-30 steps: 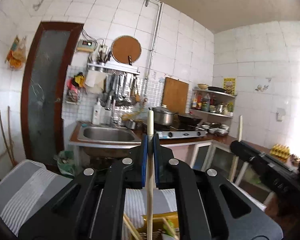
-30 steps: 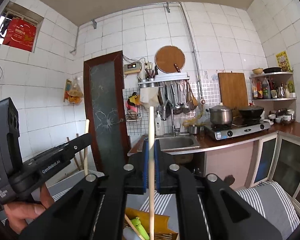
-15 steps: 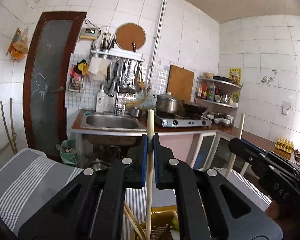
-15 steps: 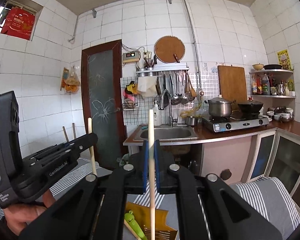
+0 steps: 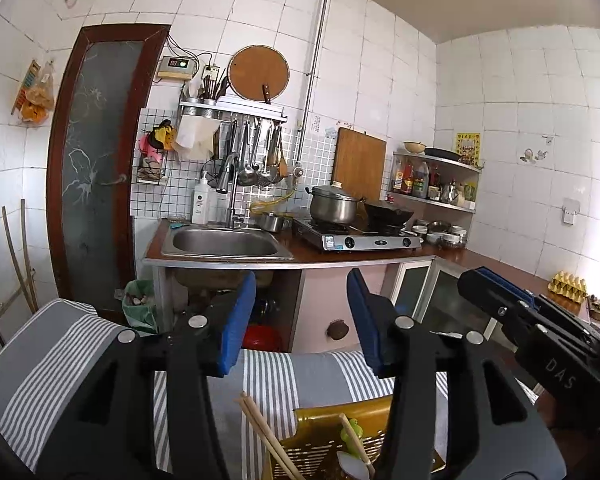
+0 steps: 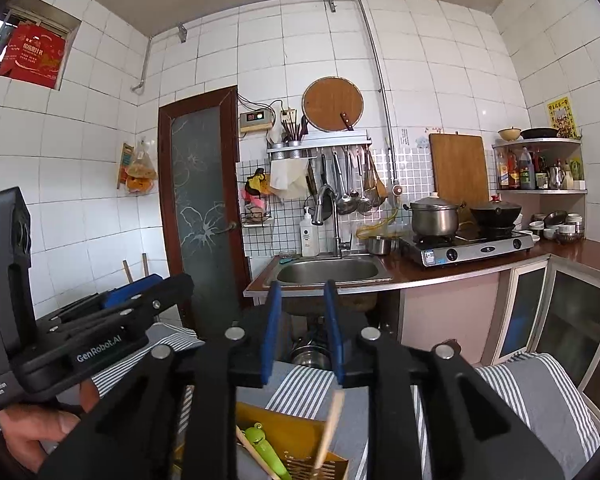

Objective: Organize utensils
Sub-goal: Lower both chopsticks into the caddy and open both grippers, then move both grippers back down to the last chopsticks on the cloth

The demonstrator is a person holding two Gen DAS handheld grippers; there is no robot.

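Holding chopsticks (image 5: 266,436) (plus a frog-topped utensil (image 6: 262,446)): yellow basket (image 5: 320,446).

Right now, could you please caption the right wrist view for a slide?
Right tongs opening, nothing between the pads, above a chopstick dropping into the yellow utensil holder.

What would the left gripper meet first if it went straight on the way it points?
Probably the cabinet front under the counter, though depth is unclear. The left gripper, jaws opening with nothing between them, points over the striped cloth.
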